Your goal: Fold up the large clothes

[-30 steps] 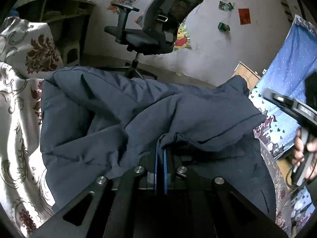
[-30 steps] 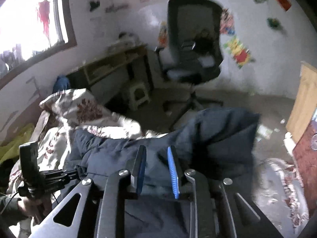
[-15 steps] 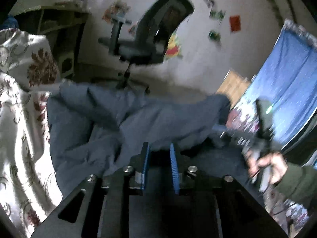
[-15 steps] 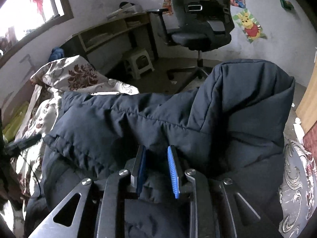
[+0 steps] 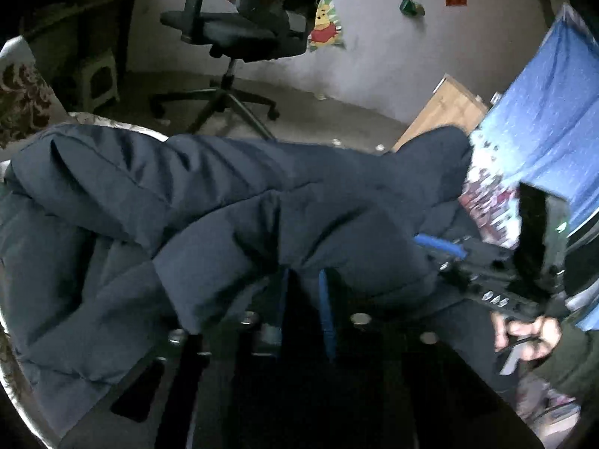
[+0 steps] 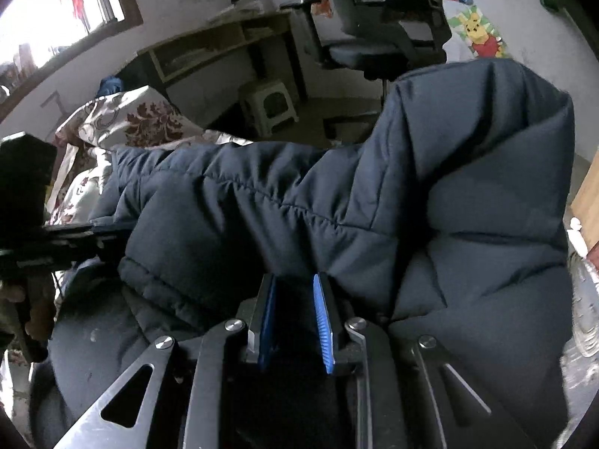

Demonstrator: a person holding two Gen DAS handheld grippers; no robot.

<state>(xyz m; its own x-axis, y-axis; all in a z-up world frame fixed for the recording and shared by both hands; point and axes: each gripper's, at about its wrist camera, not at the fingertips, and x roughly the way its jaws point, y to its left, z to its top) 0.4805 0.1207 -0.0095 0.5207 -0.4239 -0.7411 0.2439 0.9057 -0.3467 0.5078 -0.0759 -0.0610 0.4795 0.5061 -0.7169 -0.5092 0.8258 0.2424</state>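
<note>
Black frame on the right gripper (image 6: 295,312); blue ribbed pads; round silver screws; right hand (image 5: 531,336) bare-skinned, dark green sleeve.

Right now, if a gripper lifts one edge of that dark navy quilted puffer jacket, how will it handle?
The dark navy quilted puffer jacket is probably floppy: it lies in soft, rounded folds. Its puffy quilted panels suggest it is light for its bulk. The smooth shell may slip between the right gripper pads.

A bed covered with a cream sheet (image 6: 80,191) patterned in dark red flowers carries a bulky navy padded jacket (image 6: 337,205) lying crumpled across it, with a matching floral pillow (image 6: 131,119) at its far left end and a grey floral cover (image 6: 584,310) showing at the right edge.
</note>
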